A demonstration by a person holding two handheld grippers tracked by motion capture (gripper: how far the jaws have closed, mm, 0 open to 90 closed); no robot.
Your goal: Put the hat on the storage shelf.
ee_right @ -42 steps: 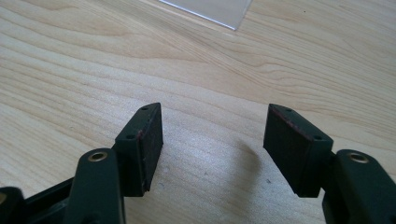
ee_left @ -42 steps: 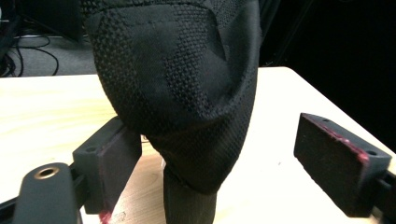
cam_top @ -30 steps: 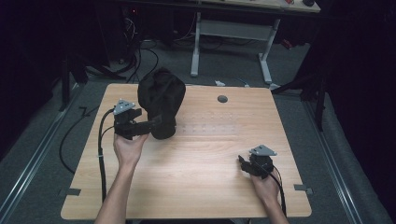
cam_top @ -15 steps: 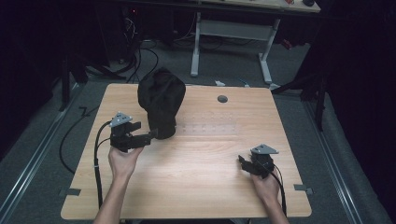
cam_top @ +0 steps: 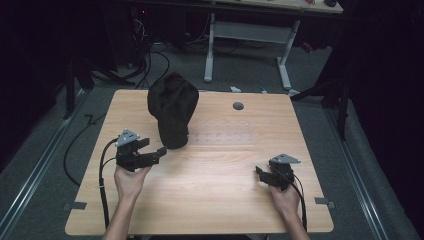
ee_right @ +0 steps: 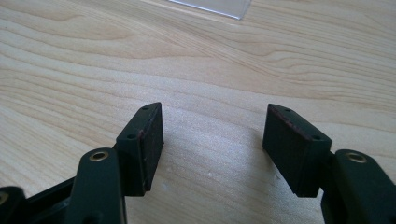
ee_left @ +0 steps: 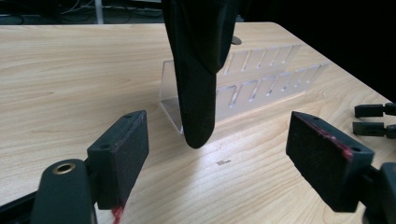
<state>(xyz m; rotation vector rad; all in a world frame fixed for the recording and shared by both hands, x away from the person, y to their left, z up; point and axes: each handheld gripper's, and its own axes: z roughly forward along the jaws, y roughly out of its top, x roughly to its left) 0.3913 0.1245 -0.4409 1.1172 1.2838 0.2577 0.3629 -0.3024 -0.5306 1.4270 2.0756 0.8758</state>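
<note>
The high view sits above the near edge, looking forward and down over the whole table (cam_top: 210,200). The left gripper (ee_left: 217,158) cam looks low and close at the black cloth (ee_left: 198,70) and clear rack (ee_left: 261,88) just ahead. The right gripper (ee_right: 212,140) cam stares down at wood.

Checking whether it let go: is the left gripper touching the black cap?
Apart. The left gripper view shows the left gripper open, bare table between it and the black cap.

A pale wooden worktop (cam_top: 210,170) with a round grommet (cam_top: 238,106) near its far edge; a white-legged desk (cam_top: 247,30) stands behind on grey floor (cam_top: 45,165)
</note>
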